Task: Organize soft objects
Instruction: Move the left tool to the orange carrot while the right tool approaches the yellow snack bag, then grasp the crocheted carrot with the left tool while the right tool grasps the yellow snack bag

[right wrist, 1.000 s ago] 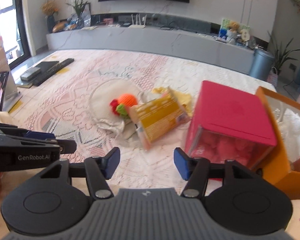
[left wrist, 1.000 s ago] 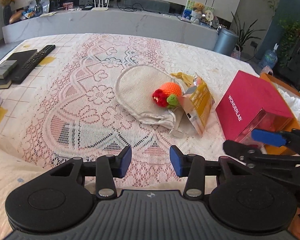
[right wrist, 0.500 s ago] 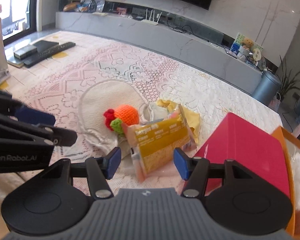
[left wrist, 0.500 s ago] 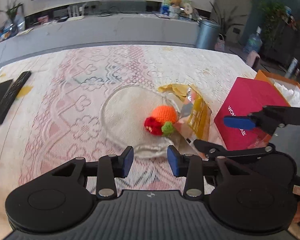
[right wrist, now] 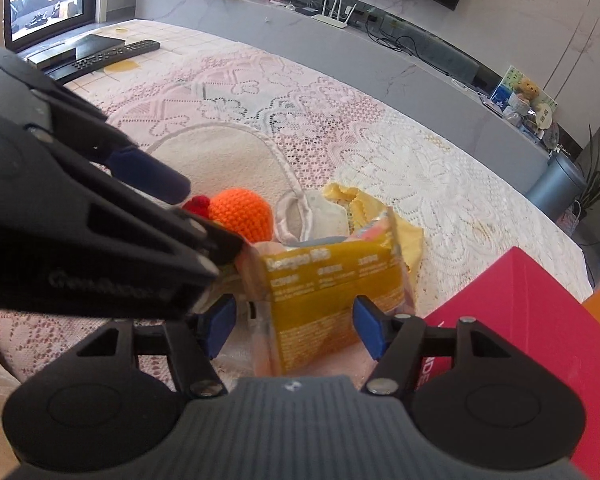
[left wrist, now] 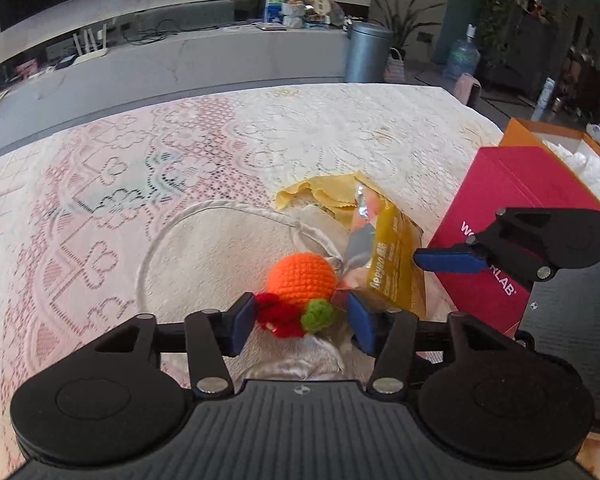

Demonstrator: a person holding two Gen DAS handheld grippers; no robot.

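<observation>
An orange crocheted toy point(left wrist: 302, 278) with red and green tufts lies on a cream cloth pouch point(left wrist: 216, 248). My left gripper point(left wrist: 302, 322) is open, its blue pads on either side of the toy's tufts. A yellow snack packet point(right wrist: 332, 292) leans beside the toy. My right gripper point(right wrist: 294, 326) is open, its pads on either side of the packet's lower part. The toy also shows in the right wrist view point(right wrist: 242, 214), partly hidden by the left gripper's body. A yellow cloth point(left wrist: 324, 194) lies behind the packet.
A magenta box point(left wrist: 512, 216) stands right of the packet, with an orange box point(left wrist: 540, 132) holding white stuff behind it. A remote point(right wrist: 112, 54) and a dark box lie at the table's far left. A lace tablecloth point(left wrist: 340, 128) covers the table.
Both grippers have moved forward and down. The left now straddles the toy and the right now straddles the packet. Both stay open.
</observation>
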